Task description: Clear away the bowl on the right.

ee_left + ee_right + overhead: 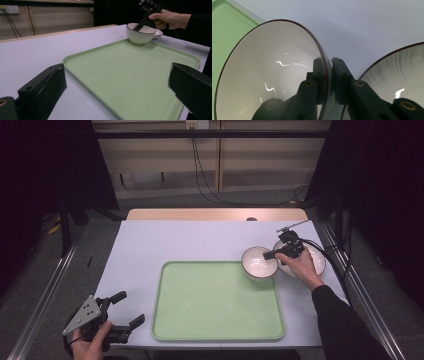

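A white bowl with a dark rim (258,263) (140,35) (269,75) is at the far right corner of the green tray (215,305) (130,75), over its edge. My right gripper (270,255) (141,24) (328,65) is shut on the bowl's right wall, one jaw inside and one outside. A second, similar bowl (317,261) (158,33) (397,72) rests on the table just to the right, under the person's hand. My left gripper (131,308) (116,72) is held open off the table's front left corner, with nothing between its jaws.
The tray's flat green floor is bare, and a strip of it shows at the left of the right gripper view (224,32). The white table top (165,240) ends in a wooden strip at the back. Metal rails run along both sides of the table.
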Demonstrator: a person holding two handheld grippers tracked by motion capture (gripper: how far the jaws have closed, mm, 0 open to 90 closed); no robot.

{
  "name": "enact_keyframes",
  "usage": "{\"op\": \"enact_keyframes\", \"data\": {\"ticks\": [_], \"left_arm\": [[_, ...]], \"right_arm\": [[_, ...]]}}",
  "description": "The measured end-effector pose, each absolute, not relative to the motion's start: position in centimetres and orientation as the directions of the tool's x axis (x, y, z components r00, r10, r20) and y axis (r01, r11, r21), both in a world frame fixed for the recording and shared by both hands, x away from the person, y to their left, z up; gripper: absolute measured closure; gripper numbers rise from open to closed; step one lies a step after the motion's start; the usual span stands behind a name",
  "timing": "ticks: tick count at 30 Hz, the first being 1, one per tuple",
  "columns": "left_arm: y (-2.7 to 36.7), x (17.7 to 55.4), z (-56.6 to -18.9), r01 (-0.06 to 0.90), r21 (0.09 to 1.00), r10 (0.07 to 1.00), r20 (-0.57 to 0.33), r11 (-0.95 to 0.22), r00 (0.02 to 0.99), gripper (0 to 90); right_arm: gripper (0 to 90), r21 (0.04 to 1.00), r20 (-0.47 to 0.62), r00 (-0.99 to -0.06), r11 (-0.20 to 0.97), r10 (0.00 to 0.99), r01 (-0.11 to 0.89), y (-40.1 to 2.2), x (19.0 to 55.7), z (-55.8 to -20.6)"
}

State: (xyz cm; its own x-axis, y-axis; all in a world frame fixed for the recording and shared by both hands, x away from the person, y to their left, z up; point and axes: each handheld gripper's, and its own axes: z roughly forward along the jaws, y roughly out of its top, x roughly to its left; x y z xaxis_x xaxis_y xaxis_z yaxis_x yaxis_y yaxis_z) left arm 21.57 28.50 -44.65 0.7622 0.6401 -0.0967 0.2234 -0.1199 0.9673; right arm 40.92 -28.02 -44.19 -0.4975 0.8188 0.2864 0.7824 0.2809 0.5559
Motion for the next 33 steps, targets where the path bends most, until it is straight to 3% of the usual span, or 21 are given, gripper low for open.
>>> {"op": "enact_keyframes", "data": {"ticks": [33], "left_arm": [[28.56, 21.59, -44.62, 0.219, 0.968, 0.637, -0.091, -0.124, 0.765, 1.5]], "right_arm": [[83.1, 0.564, 0.239, -0.510, 0.309, 0.826, 0.765, -27.68, 40.77, -44.95]]}}
